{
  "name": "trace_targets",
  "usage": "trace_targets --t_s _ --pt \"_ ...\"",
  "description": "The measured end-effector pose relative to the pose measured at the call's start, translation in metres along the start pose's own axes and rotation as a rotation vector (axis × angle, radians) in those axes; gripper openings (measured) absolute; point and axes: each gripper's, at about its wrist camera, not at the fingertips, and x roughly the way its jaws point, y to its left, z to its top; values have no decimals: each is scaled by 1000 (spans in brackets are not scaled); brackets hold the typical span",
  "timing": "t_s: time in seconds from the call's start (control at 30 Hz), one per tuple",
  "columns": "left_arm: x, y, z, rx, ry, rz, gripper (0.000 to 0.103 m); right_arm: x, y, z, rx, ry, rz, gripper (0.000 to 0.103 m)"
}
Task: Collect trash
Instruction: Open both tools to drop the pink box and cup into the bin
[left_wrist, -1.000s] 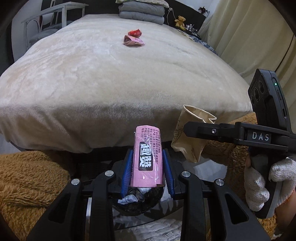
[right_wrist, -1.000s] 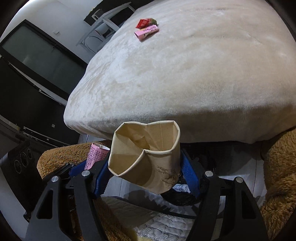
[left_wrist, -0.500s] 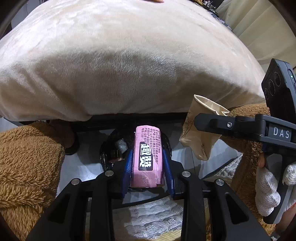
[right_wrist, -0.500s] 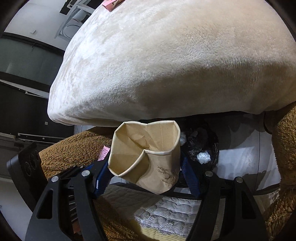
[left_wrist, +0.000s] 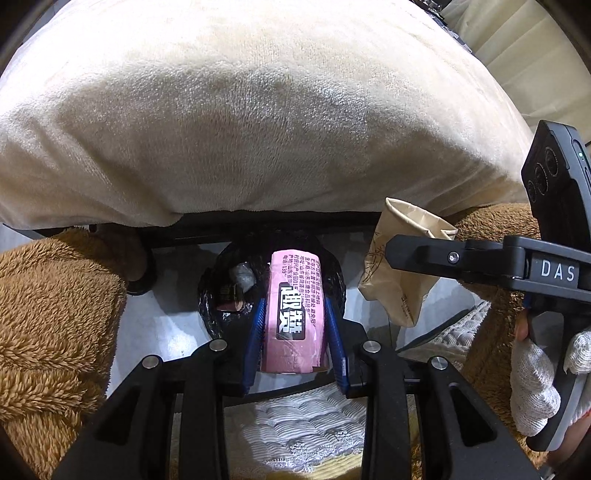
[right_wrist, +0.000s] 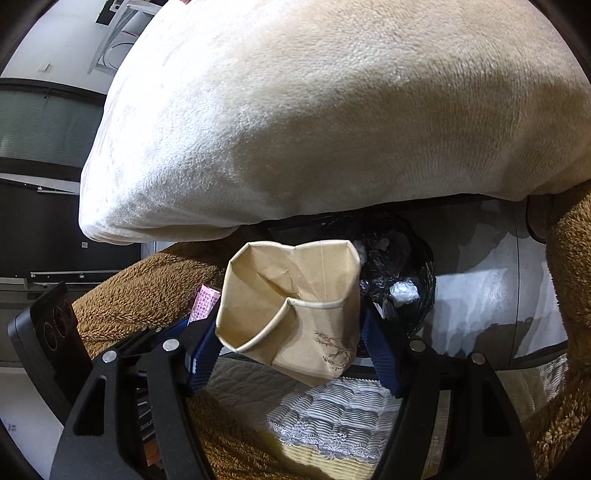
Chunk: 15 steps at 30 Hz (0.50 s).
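Your left gripper (left_wrist: 295, 325): tilted steeply down, clamped on glossy pink wrapper (left_wrist: 295, 314) above black-lined bin (left_wrist: 218, 291).
Your right gripper (right_wrist: 291, 343): clamped on crumpled paper cup (right_wrist: 291, 306).

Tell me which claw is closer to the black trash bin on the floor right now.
Left. The left claw, shut on the pink wrapper, hangs right over the trash bin. The right claw, holding the crushed paper cup, sits off to the bin's side.
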Motion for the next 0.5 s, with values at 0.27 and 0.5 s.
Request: trace_targets --t_s 0.27,0.5 --pt "1 -1 -1 -1 -5 1 31 -3 -2 2 18 -6 21 73" --pt "-14 -4 -2 10 -81 48 65 -11 -3 5 28 -29 74 85"
